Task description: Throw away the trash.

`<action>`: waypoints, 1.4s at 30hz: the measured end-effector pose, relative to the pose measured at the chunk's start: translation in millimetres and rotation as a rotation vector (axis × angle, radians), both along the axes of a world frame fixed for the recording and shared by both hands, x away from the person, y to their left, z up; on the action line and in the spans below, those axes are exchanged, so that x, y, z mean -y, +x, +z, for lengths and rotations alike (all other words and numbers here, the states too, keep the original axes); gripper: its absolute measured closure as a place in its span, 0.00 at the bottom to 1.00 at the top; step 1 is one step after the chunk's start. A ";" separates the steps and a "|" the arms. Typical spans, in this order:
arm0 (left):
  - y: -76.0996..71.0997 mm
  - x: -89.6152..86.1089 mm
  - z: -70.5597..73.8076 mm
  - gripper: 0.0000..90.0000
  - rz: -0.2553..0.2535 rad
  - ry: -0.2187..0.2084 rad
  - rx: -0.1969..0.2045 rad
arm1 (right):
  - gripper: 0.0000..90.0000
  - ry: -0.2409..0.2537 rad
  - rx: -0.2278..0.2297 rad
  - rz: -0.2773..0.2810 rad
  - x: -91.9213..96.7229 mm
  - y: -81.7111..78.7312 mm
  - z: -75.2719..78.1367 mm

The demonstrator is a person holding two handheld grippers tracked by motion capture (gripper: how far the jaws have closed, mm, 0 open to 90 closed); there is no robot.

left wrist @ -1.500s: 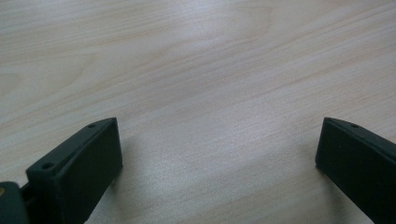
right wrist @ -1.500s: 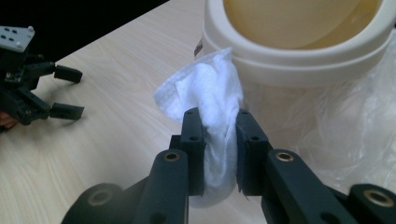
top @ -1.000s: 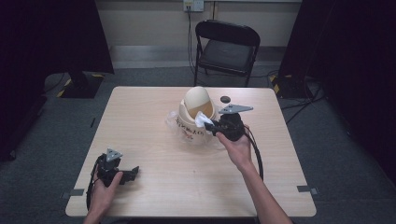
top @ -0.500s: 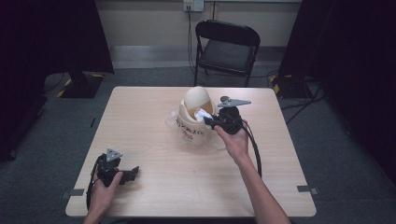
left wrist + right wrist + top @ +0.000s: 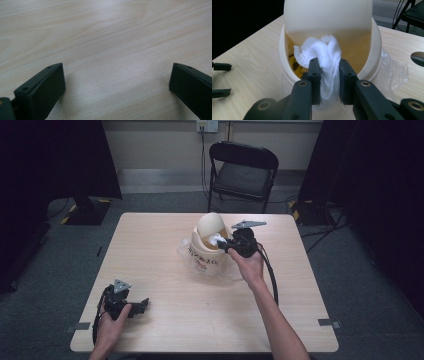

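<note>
High view, frame centre: my right gripper [image 5: 223, 245] has carried the white tissue [image 5: 216, 240], still pinched, up into the cream bin's [image 5: 207, 251] mouth under its tilted lid [image 5: 210, 224]. Red writing on the bin is unreadable (too small). My left gripper [image 5: 145, 303] stays spread wide, lower left on the table [image 5: 150, 240].

Bright tabletop, dark surroundings, soft shadows.

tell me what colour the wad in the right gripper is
White; the crumpled tissue wad shows best in the right gripper view.

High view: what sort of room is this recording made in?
Probably a recording studio or lab rather than a home: black curtains at both sides, grey carpet, one bare wooden table and a folding chair.
</note>
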State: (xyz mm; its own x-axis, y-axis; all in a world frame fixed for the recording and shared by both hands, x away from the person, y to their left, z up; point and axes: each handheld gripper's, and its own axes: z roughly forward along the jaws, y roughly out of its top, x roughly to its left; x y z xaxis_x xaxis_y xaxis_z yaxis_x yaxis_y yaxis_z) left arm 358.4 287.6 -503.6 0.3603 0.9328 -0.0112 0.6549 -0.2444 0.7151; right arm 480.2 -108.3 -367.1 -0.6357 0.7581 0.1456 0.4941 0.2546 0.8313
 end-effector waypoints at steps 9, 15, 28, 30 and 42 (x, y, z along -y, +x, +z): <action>0.0 0.0 0.1 0.00 0.000 0.001 -0.001 | 0.83 -0.001 -0.016 0.005 -4.2 10.2 -3.3; 0.0 0.0 0.1 0.00 0.000 0.000 -0.001 | 0.82 0.013 -0.024 0.015 -3.0 14.7 -5.5; 0.0 -0.1 0.1 0.00 -0.001 0.002 -0.001 | 0.82 -0.041 -0.022 0.010 -15.4 25.5 -6.3; -0.1 -0.1 0.1 0.00 -0.001 0.001 -0.001 | 0.82 -0.041 -0.023 0.012 -16.5 26.5 -7.7; -0.1 -0.1 0.1 0.00 -0.001 0.001 -0.001 | 0.80 -0.096 -0.049 0.017 -28.1 34.3 -12.7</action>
State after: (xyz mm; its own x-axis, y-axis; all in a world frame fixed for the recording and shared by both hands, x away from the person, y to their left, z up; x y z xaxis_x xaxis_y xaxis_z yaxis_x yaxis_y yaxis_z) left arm 358.3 287.7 -503.5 0.3610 0.9325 -0.0102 0.6554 -0.2459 0.7141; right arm 514.4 -80.1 -379.8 -0.6422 0.7594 0.1040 0.5283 0.3403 0.7779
